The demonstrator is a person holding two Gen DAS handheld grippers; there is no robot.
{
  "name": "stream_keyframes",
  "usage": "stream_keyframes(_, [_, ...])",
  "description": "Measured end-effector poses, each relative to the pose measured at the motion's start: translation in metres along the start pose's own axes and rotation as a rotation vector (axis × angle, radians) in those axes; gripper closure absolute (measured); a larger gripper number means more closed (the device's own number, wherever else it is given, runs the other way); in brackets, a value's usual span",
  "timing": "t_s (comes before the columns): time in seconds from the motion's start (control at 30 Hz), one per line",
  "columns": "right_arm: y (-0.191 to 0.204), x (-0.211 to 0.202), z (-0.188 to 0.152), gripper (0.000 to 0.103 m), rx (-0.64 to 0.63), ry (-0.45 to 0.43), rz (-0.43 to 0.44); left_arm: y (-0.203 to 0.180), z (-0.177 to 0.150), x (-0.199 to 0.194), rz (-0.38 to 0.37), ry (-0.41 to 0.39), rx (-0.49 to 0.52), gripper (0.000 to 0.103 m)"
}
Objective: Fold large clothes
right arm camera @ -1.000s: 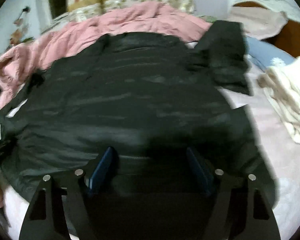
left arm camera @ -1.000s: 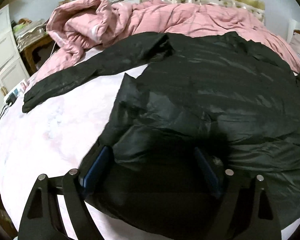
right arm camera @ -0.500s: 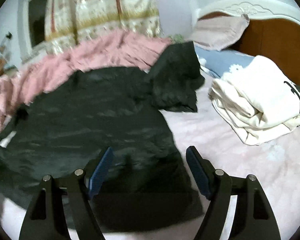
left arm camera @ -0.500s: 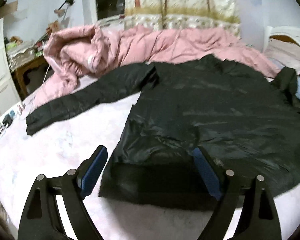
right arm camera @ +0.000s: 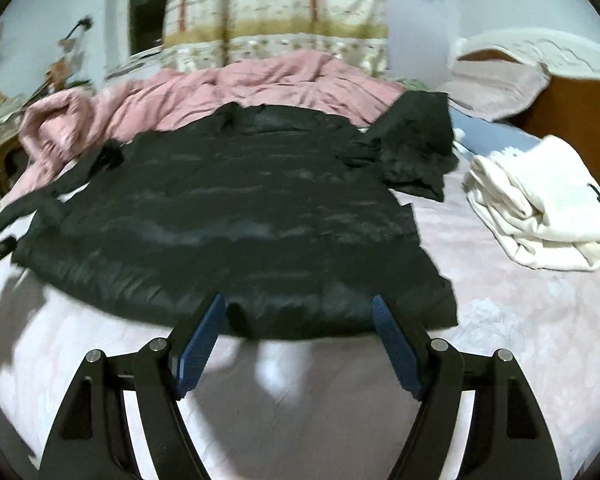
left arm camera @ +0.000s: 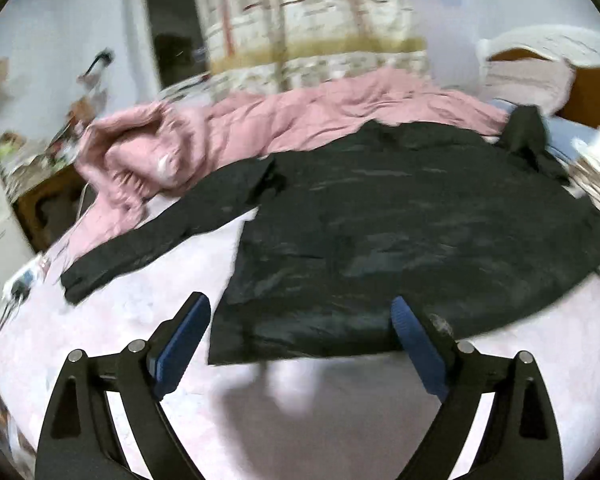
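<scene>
You have pulled both grippers back off the shiny black padded jacket: a second ago its hem filled the space between the blue pads, and now it lies flat and whole in front of you on the pale pink bedsheet, untouched. I read that as the spreading step finished, with the first fold yet to begin.

Starting at your left, the long black left sleeve stretches out diagonally toward the bed edge, clear of the crumpled pink quilt behind it. Bare sheet lies around it, so there is room to sweep it inward. Your left gripper stands wide with nothing in it, just short of the hem's left corner. Your right gripper is likewise wide and empty, near the hem's right part. Farther right, the bunched right sleeve sits crumpled near the folded cream-white garment; room is tighter there.
</scene>
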State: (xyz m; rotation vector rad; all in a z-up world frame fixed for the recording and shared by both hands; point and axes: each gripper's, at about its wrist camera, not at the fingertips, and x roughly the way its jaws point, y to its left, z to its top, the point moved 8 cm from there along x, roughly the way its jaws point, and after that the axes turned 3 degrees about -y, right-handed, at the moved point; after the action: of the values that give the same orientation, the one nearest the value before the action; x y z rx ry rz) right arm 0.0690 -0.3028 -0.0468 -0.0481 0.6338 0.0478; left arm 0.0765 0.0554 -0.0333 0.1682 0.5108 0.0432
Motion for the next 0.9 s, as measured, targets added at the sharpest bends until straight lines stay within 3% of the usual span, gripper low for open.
stream_keyframes(0.1, [0.015, -0.002, -0.006, 0.026, -0.060, 0.007, 0.005, -0.021, -0.004, -0.003, -0.058, -0.004, 0.048, 0.011])
stream_keyframes(0.23, [0.030, -0.001, -0.011, 0.021, -0.166, 0.012, -0.008, -0.040, -0.007, 0.003, -0.070, -0.009, 0.155, 0.008])
stream_keyframes(0.4, [0.037, 0.010, -0.016, 0.018, -0.244, 0.043, -0.033, -0.055, -0.019, 0.026, -0.091, 0.075, 0.291, 0.004])
stream_keyframes(0.5, [0.035, 0.025, -0.014, 0.018, -0.306, 0.081, -0.114, -0.061, -0.024, 0.036, -0.063, 0.092, 0.353, 0.004])
stream_keyframes(0.73, [0.029, 0.046, -0.007, 0.018, -0.382, 0.089, -0.199, -0.052, -0.024, 0.059, -0.046, 0.145, 0.314, 0.002])
stream_keyframes(0.77, [0.025, 0.048, -0.004, 0.018, -0.382, 0.080, -0.232, -0.048, -0.024, 0.063, -0.052, 0.165, 0.286, 0.005])
stream_keyframes(0.8, [0.021, 0.049, -0.002, 0.018, -0.376, 0.073, -0.267, -0.043, -0.023, 0.067, -0.048, 0.178, 0.252, 0.020])
stream_keyframes(0.83, [0.015, 0.051, 0.000, 0.028, -0.364, 0.074, -0.295, -0.037, -0.023, 0.070, -0.038, 0.187, 0.225, 0.041])
stream_keyframes(0.87, [0.011, 0.051, -0.001, 0.038, -0.349, 0.081, -0.293, -0.032, -0.023, 0.071, -0.024, 0.195, 0.202, 0.052])
stream_keyframes(0.9, [0.008, 0.051, -0.002, 0.055, -0.329, 0.088, -0.284, -0.027, -0.023, 0.072, -0.016, 0.202, 0.186, 0.068])
